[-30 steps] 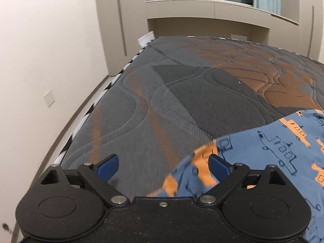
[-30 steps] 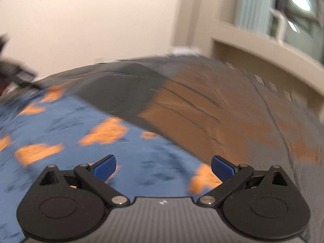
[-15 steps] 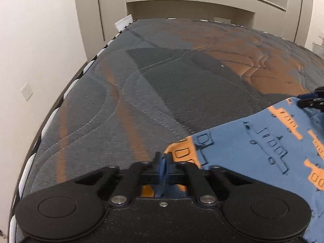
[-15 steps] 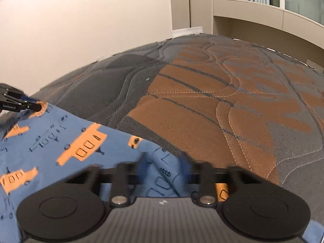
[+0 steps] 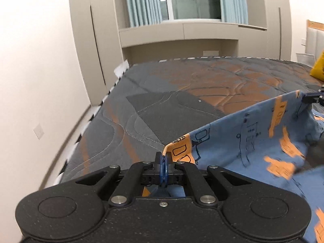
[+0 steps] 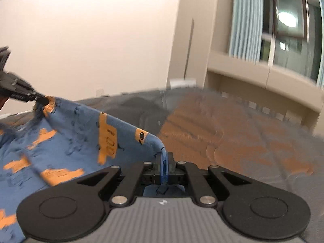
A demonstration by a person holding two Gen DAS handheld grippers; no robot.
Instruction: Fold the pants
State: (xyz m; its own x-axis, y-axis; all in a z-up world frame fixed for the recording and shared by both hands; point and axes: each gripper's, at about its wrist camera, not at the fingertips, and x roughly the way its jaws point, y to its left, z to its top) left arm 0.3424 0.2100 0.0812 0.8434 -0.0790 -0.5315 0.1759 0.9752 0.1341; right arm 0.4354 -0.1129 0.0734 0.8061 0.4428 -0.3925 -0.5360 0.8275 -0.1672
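Now that the left gripper [image 5: 163,163] and the right gripper [image 6: 164,163], wide apart a second ago, have each pinched a corner of the blue pants [image 5: 251,141], that edge hangs lifted above the mattress [image 5: 162,111], ready for folding over.

We see a quilted grey-and-orange mattress [image 5: 162,109] filling the room from the plain cream wall [image 5: 30,70], where a white wall switch plate [image 5: 38,133] sits low. Beyond its far edge stand a beige built-in cabinet unit [image 5: 178,34], pale blue pleated curtains [image 5: 141,2] and a dark window [image 5: 194,2]. A yellow object [image 5: 318,68] lies at our right edge.
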